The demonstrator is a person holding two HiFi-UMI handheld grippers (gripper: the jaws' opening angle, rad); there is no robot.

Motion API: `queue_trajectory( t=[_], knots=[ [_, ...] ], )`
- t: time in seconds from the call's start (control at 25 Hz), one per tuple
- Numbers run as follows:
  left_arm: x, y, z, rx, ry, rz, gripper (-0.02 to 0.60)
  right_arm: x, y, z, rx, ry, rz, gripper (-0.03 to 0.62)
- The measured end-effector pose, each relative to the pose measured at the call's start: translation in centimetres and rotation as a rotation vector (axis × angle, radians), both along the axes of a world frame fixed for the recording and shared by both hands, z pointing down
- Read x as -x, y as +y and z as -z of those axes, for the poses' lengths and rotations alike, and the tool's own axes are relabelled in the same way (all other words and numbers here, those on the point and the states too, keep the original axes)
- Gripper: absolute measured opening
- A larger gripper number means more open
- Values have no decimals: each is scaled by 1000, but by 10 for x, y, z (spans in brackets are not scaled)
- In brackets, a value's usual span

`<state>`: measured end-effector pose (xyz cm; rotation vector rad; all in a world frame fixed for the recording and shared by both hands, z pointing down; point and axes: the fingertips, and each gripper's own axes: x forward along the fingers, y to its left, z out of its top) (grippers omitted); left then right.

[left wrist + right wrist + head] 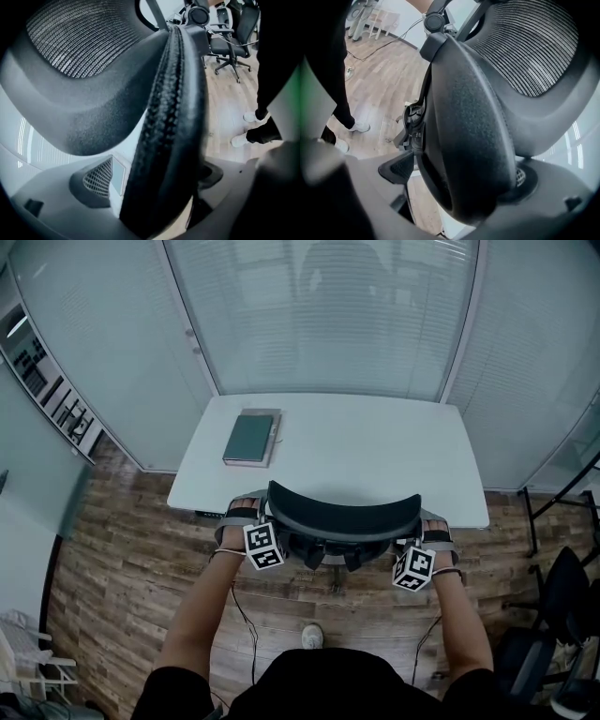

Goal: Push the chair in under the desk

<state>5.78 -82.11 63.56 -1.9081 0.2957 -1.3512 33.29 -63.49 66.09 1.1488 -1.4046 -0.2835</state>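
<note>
A black mesh office chair (pixel 342 515) stands at the front edge of the white desk (pixel 375 446), its seat hidden beneath the desk top. Only the curved top of its backrest shows in the head view. My left gripper (pixel 246 523) is shut on the backrest's left end, my right gripper (pixel 428 536) on its right end. In the left gripper view the padded backrest edge (pixel 168 122) runs between the jaws of that gripper (pixel 154 187). In the right gripper view the backrest rim (pixel 473 126) fills the gap of the gripper (pixel 459 183).
A dark green book (pixel 249 438) lies on the desk's back left. Frosted glass walls (pixel 328 315) close in the desk behind. More black chairs (pixel 562 601) stand at the right, and a white rack (pixel 33 667) sits bottom left. Cables trail on the wood floor (pixel 122 549).
</note>
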Motion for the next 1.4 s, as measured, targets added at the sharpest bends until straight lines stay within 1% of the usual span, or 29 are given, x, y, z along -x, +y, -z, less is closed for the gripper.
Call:
queue_trajectory(
  t=[0.2, 0.36, 0.4, 0.48, 0.56, 0.64, 0.72, 0.8, 0.88, 1.0, 1.08, 1.16, 1.24, 1.32, 1.36, 1.4],
  knots=[
    [-1, 3, 1, -5, 2, -7, 491, -1, 3, 1, -6, -1, -6, 531],
    [-3, -1, 2, -23, 20, -23, 491, -2, -1, 0, -4, 4, 3, 531],
    [-4, -1, 2, -21, 25, -27, 491, -1, -2, -1, 2, -7, 7, 531],
    [-6, 2, 2, 8, 56, -32, 491, 3, -2, 1, 0, -77, 3, 531],
    [-8, 6, 8, 49, 136, -20, 491, 7, -1, 9, -12, -159, -8, 531],
    [-5, 9, 21, 58, 218, 11, 491, 10, 6, 19, -38, -196, -15, 531],
    [4, 12, 36, 46, 286, 44, 491, 14, 17, 34, -87, -239, -18, 531],
    [13, 18, 48, 70, 372, 78, 491, 24, 29, 52, -153, -311, -9, 531],
    [20, 26, 57, 123, 490, 117, 491, 34, 41, 68, -214, -391, -4, 531],
    [29, 48, 70, 223, 688, 175, 491, 46, 61, 90, -307, -526, -23, 531],
    [32, 68, 82, 267, 794, 190, 490, 56, 73, 107, -371, -613, -37, 525],
    [29, 89, 99, 299, 892, 194, 489, 66, 82, 126, -432, -685, -39, 498],
    [24, 109, 112, 353, 983, 205, 489, 74, 90, 145, -493, -737, -43, 441],
    [17, 129, 119, 401, 1039, 208, 480, 80, 99, 164, -559, -793, -53, 378],
    [13, 139, 124, 416, 1061, 200, 456, 83, 103, 174, -593, -826, -57, 334],
    [10, 148, 130, 423, 1087, 190, 413, 87, 107, 183, -623, -859, -60, 291]
  ],
)
